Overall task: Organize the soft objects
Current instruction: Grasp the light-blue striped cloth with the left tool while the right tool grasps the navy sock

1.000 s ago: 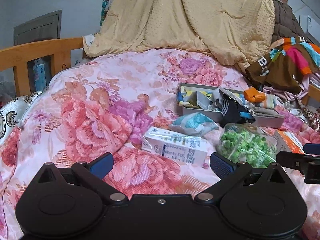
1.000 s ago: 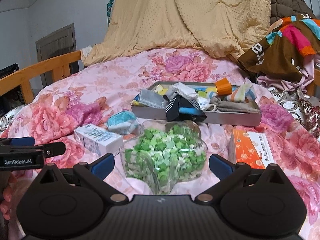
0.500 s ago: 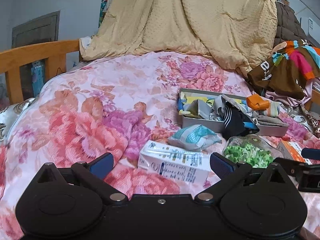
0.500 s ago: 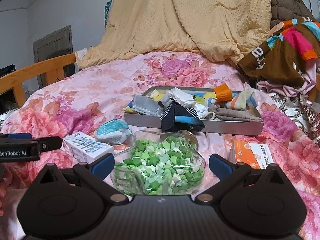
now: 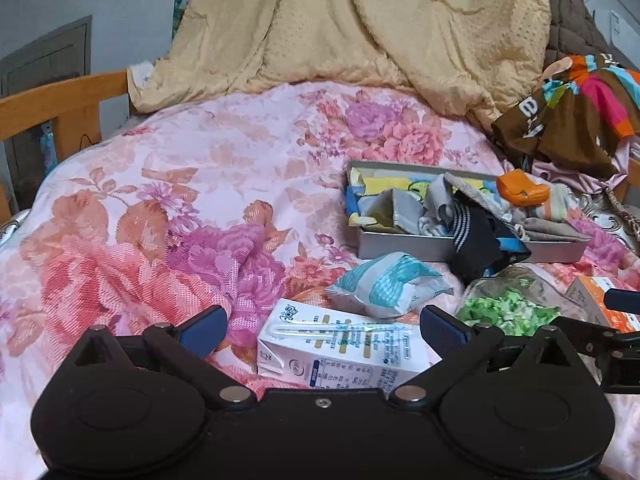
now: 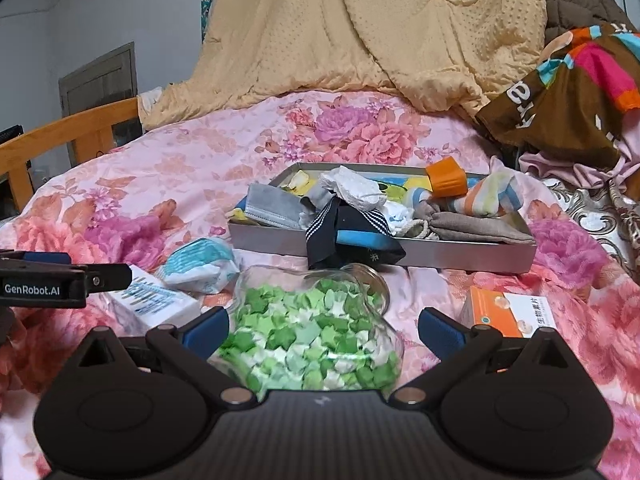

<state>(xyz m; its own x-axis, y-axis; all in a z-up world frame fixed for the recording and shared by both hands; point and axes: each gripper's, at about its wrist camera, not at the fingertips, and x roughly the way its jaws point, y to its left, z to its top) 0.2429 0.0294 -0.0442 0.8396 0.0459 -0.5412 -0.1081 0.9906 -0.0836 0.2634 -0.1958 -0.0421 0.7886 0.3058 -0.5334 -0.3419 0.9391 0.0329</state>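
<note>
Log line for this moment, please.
left gripper: open, over milk carton | right gripper: open, over star jar | tray: full

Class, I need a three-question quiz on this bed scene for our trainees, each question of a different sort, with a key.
1. True or false: the left tongs are shut on the milk carton.
2. Which thing lies between the open right tongs?
A. the orange box
B. the glass jar of green paper stars
C. the grey face mask
3. Fill in: the dark striped sock hangs over the front wall of the metal ___.

Key: 1 false, both tongs are open; 2 B; 3 tray.
</note>
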